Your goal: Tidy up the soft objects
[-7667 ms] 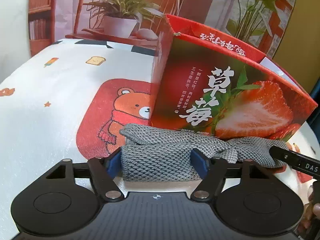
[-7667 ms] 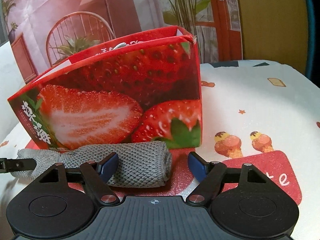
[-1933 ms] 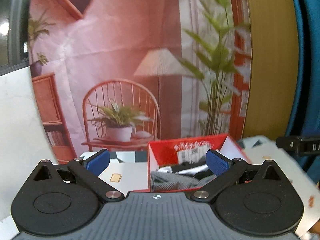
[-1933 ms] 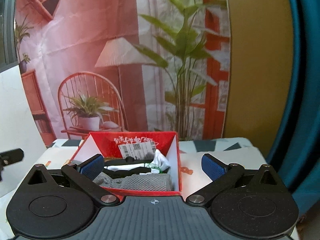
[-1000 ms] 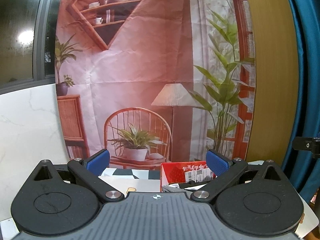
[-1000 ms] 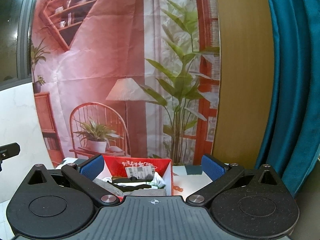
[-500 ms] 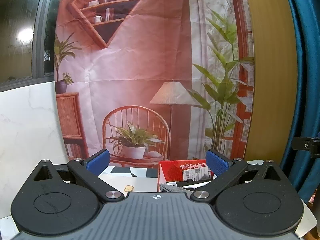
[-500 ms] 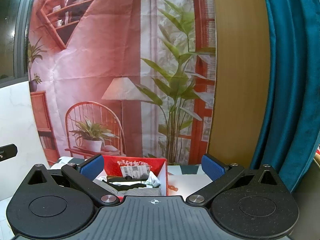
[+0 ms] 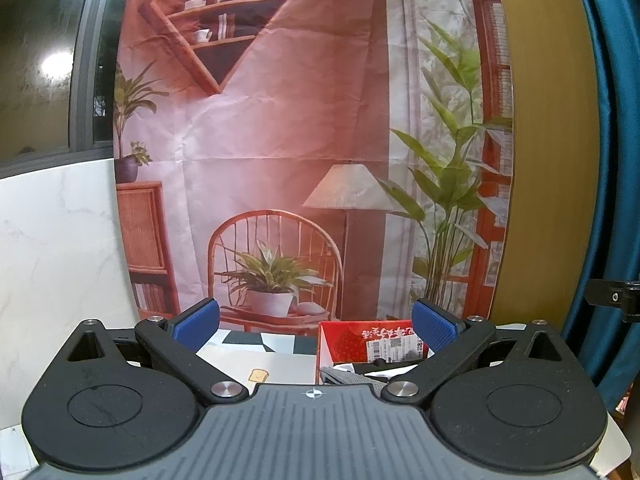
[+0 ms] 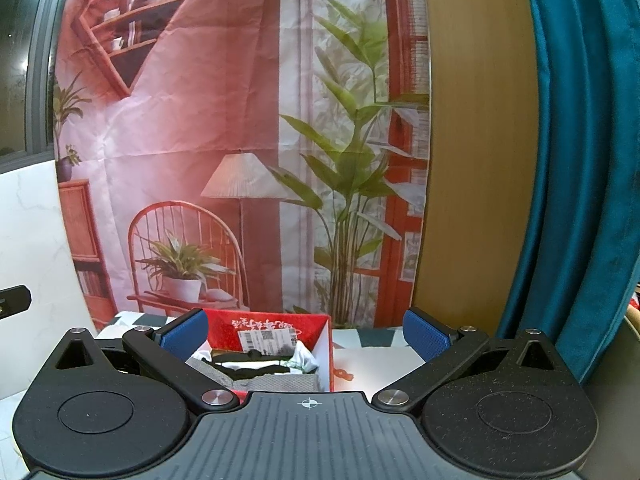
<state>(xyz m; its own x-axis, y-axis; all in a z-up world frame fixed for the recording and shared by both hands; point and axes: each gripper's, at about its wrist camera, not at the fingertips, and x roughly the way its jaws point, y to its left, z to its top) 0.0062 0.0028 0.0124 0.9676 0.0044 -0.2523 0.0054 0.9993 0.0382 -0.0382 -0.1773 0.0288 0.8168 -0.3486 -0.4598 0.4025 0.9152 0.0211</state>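
Inside the red box (image 10: 324, 350), a barcode label (image 10: 266, 340) shows; left tongs (image 9: 315, 322) and right tongs (image 10: 306, 330) gape wide, empty.

Box (image 10: 325, 344) on the surface (image 10: 376, 364), cloths (image 10: 260, 376) piled inside it, label (image 10: 267, 339) on its far inner wall, backdrop (image 10: 224, 140) behind the surface, curtain (image 10: 580, 160) to the right

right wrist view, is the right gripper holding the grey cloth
No, the right gripper is open and empty, while the grey cloth lies in the red box.
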